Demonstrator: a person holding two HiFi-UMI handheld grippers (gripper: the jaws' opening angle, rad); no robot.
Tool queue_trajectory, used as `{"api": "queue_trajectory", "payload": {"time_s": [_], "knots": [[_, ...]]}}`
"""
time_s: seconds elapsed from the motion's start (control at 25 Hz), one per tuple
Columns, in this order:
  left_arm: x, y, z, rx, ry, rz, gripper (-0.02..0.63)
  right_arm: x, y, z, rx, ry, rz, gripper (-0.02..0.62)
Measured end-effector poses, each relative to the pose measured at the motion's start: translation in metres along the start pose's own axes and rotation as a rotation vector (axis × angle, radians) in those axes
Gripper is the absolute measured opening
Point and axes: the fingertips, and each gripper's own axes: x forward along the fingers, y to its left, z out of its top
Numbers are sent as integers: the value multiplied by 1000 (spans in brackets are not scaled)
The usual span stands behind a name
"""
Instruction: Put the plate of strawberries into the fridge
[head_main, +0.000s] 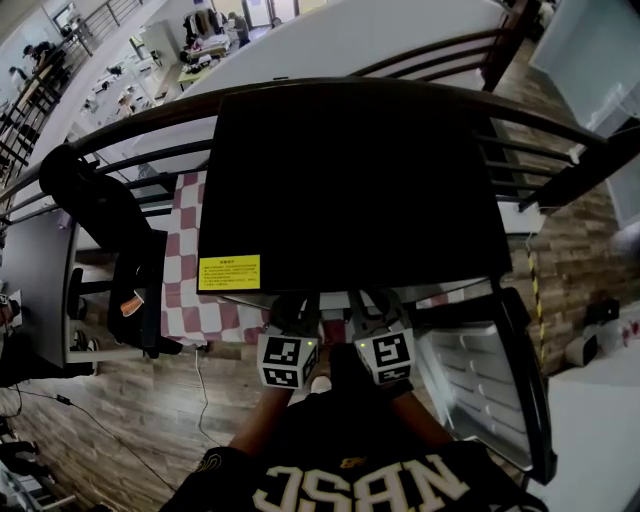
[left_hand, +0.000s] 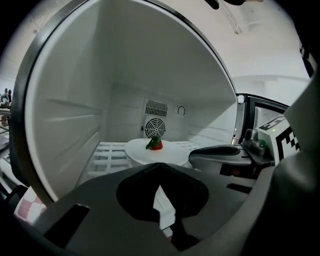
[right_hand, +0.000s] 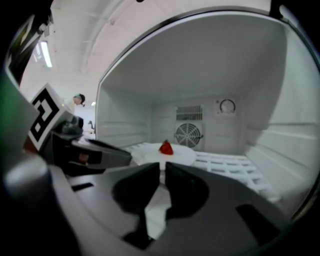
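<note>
A white plate with one red strawberry rests on the wire shelf inside the small fridge, in front of the round fan grille. The right gripper view shows the same plate and strawberry. My left gripper is shut with nothing in it, short of the plate. My right gripper is closed to a thin slit, empty, also short of the plate. In the head view both grippers reach under the fridge's black top, so the plate is hidden there.
The fridge door hangs open at the right with white racks. The fridge stands on a red-and-white checked cloth. A black chair is at the left, and a dark railing runs behind. The fridge's white walls close in on both sides.
</note>
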Motion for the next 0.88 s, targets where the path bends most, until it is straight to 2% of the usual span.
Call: {"api": "queue_trajectory", "payload": {"time_s": [0.64,0.88], "knots": [[10,8,6,-34,4,-1,20,12,-3,3,-5,27,-24,46],[-12,0,21,-38,-66,-19,20,-5,6,24,6,-29,-41,46]]}}
